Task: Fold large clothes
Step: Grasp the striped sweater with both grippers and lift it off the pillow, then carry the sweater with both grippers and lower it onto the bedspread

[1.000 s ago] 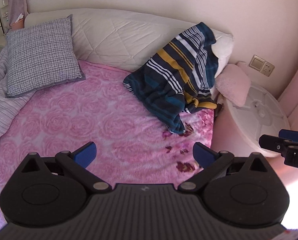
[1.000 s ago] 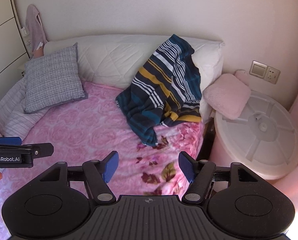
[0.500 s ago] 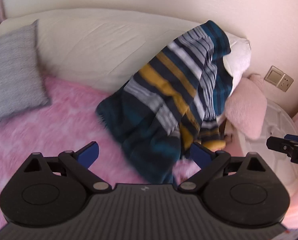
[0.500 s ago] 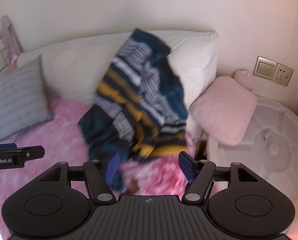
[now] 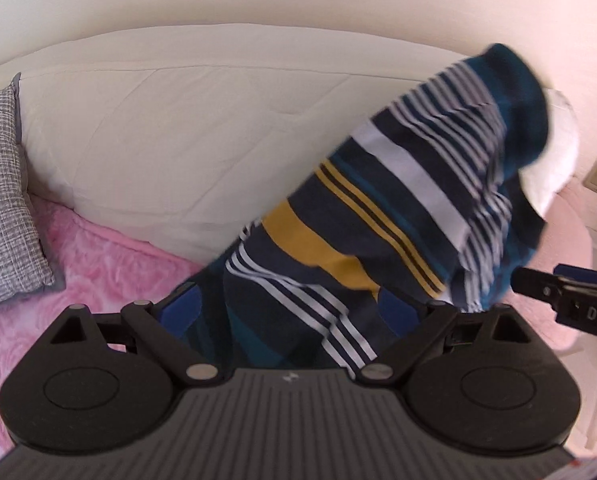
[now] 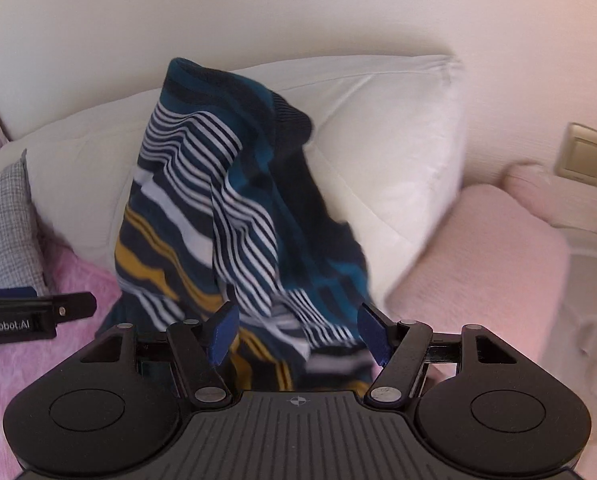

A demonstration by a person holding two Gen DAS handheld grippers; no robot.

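A navy, teal, white and mustard striped garment [image 5: 378,200] lies crumpled, draped up against the white headboard cushion [image 5: 178,140] with its lower part on the pink bed cover [image 5: 98,256]. My left gripper [image 5: 290,312] is right over its lower folds; the jaws are closing, the cloth lies between the blue pads, and they do not press on it. In the right wrist view the same garment [image 6: 226,200] fills the middle. My right gripper [image 6: 298,332] stands open with the cloth's lower right edge between its pads.
A grey checked pillow [image 5: 2,200] leans at the left. A pink cushion [image 6: 478,260] and a white round bedside table [image 6: 586,300] sit right of the bed, under a wall socket [image 6: 586,156]. Each gripper shows at the other view's edge.
Both grippers have moved forward and down across the bed until the striped garment lies between their pads. The left jaws have narrowed slightly. The garment has not moved.
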